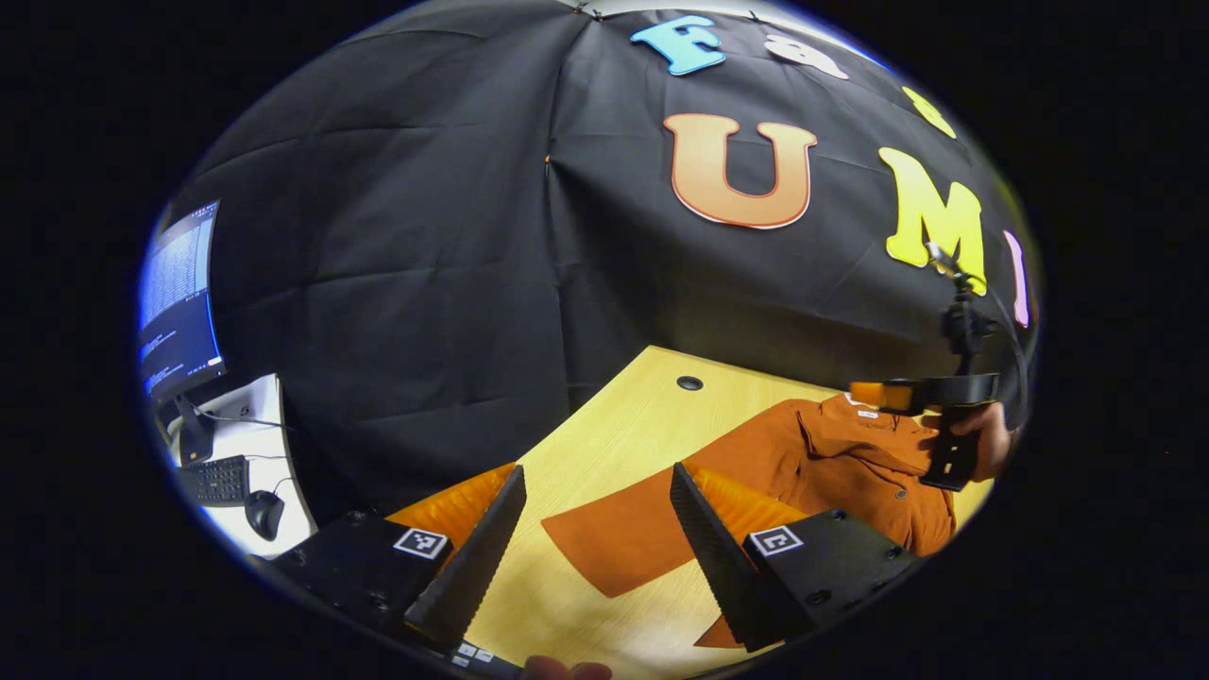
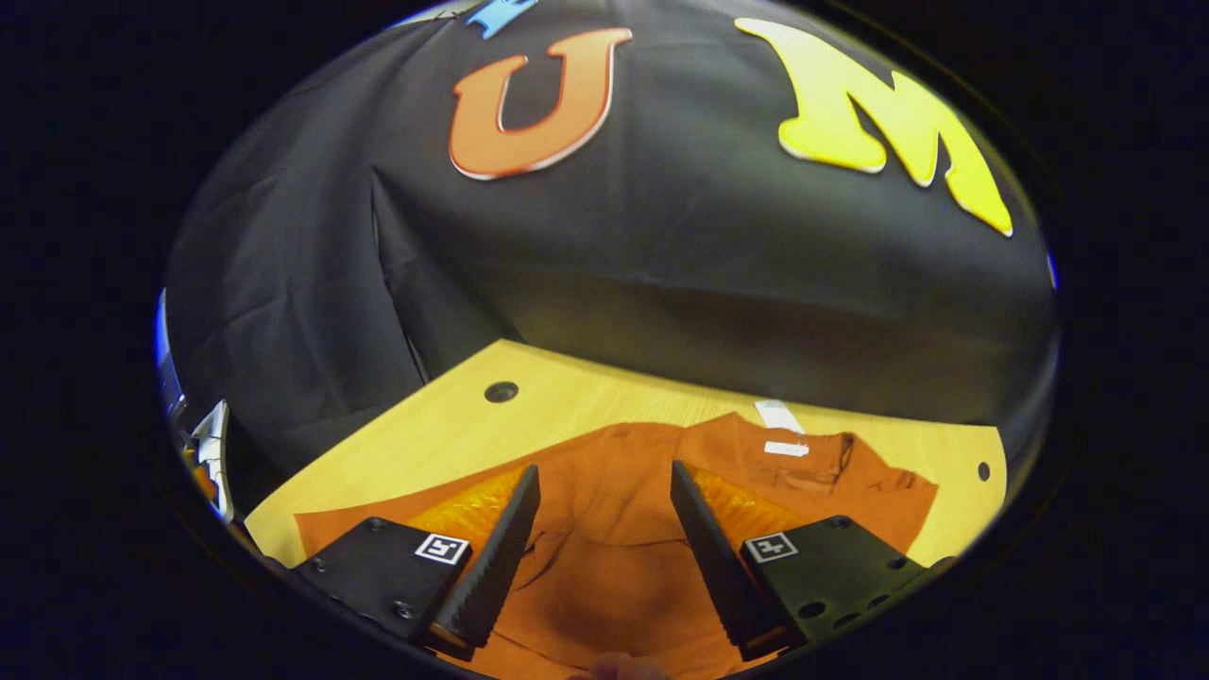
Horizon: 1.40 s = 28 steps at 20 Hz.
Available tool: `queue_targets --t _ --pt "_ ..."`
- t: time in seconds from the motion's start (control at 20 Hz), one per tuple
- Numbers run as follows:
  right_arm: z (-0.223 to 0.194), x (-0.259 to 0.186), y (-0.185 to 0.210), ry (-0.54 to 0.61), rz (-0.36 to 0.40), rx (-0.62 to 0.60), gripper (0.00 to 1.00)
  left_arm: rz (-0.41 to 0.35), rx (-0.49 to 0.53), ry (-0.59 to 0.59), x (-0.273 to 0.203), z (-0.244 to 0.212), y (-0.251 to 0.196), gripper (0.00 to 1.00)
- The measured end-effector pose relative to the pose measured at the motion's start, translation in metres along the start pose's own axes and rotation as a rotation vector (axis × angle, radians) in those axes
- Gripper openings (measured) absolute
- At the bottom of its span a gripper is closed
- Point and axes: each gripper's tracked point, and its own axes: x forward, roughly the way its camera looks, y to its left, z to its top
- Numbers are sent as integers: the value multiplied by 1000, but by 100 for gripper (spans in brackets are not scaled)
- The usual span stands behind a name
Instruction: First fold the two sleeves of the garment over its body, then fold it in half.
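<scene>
Both grippers gape empty: left gripper [image 1: 597, 529] has the garment's [image 1: 850, 463] outspread sleeve [image 1: 623, 538] lying flat between its fingers at lower centre, seemingly nearer it than the right gripper [image 2: 604, 538].

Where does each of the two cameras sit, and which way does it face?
Left gripper view: rides on the left claw, open, facing over a spread sleeve towards the booth wall; the right claw, with the hand holding it, hangs over the shirt's body.
Right gripper view: rides on the right claw, open, looking over the orange shirt to its collar.
Shared: shirt, wooden table.
</scene>
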Motion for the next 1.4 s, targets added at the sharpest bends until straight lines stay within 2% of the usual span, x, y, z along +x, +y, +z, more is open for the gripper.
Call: queue_targets --t 0.2,0.3,0.45,0.6,0.7,0.95,1.25,1.4 --pt "27 -83 -2 -87 18 -11 94 -10 25 17 8 -10 -5 100" --pt "39 -124 -10 -125 12 -19 92 -22 22 11 9 -12 -6 100" --pt "59 -181 -24 -197 0 7 94 -15 17 35 13 -23 -4 100" --pt "74 -221 -46 -251 -42 2 94 0 -24 92 18 -47 -1 100" --pt "80 -241 -66 -279 -91 -8 93 -20 -36 107 28 -65 -10 100" --pt "74 -265 -98 -259 -162 -36 93 36 11 197 57 -121 -5 100" --pt "63 -269 -110 -219 -188 34 93 69 -28 256 74 -146 -3 100" --pt "63 -275 -111 -220 -192 20 93 84 -32 262 80 -150 -3 100"
